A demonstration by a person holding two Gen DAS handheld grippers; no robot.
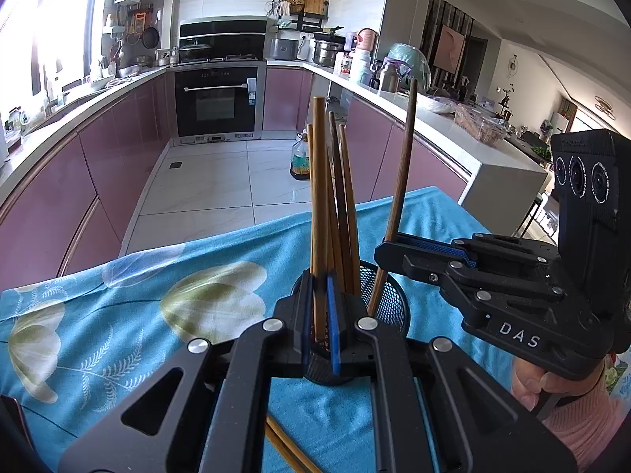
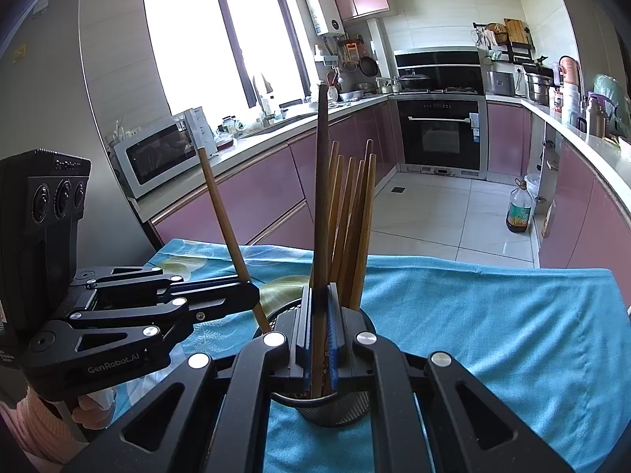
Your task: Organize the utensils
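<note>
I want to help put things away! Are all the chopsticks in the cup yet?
Nearly. Several chopsticks already stand in the mesh holder. Each gripper is shut on one more over it: the left gripper holds a light chopstick, the right gripper a dark chopstick. At least two loose chopsticks still lie on the blue cloth.

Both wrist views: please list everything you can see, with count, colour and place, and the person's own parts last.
mesh cup: one, black, on the cloth in front of both grippers.
chopsticks in cup: several, brown, upright; exact count unclear.
loose chopsticks: brown, on the cloth under the left gripper; count unclear.
tablecloth: one, blue with pale flowers, covers the table.
oil bottle: one, on the floor.
oven: one, black, far wall.
microwave: one, white, on the counter.
left gripper: shut on one chopstick.
right gripper: shut on one chopstick.
</note>
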